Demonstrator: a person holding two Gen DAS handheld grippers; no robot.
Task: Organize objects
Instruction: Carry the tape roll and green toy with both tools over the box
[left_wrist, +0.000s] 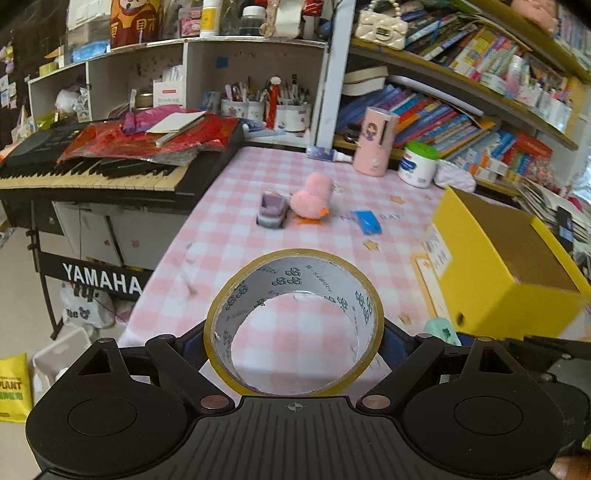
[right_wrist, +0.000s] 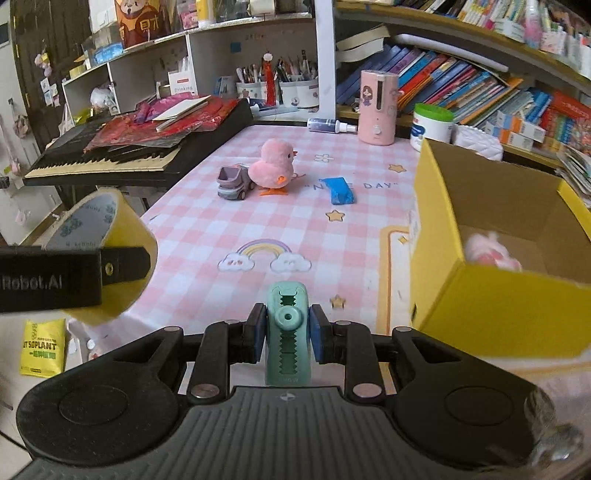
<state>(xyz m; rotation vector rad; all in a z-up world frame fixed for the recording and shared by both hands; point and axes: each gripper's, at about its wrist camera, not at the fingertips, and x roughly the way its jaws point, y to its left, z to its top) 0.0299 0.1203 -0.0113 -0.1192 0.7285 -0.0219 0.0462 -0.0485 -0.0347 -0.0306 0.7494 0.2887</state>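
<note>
My left gripper (left_wrist: 293, 341) is shut on a wide roll of yellowish tape (left_wrist: 291, 275), its pads pressing the roll's outer sides above the near edge of the pink checked table (left_wrist: 221, 206). From the right wrist view the same tape roll (right_wrist: 110, 221) hangs at the left. My right gripper (right_wrist: 287, 332) is shut on a mint green toothed clip (right_wrist: 286, 295), held over the table's near side. An open yellow box (right_wrist: 498, 306) stands at the right with a pink soft thing (right_wrist: 491, 251) inside. A pink chick (right_wrist: 273, 164), a grey toy truck (right_wrist: 232, 181) and a blue block (right_wrist: 341, 190) lie mid-table.
A black keyboard (left_wrist: 92, 173) piled with red papers borders the table on the left. A pink humidifier (right_wrist: 378, 107), a white jar (right_wrist: 432, 125) and a spray bottle (right_wrist: 330, 125) stand along the back. Crowded bookshelves (left_wrist: 461, 122) rise behind and to the right.
</note>
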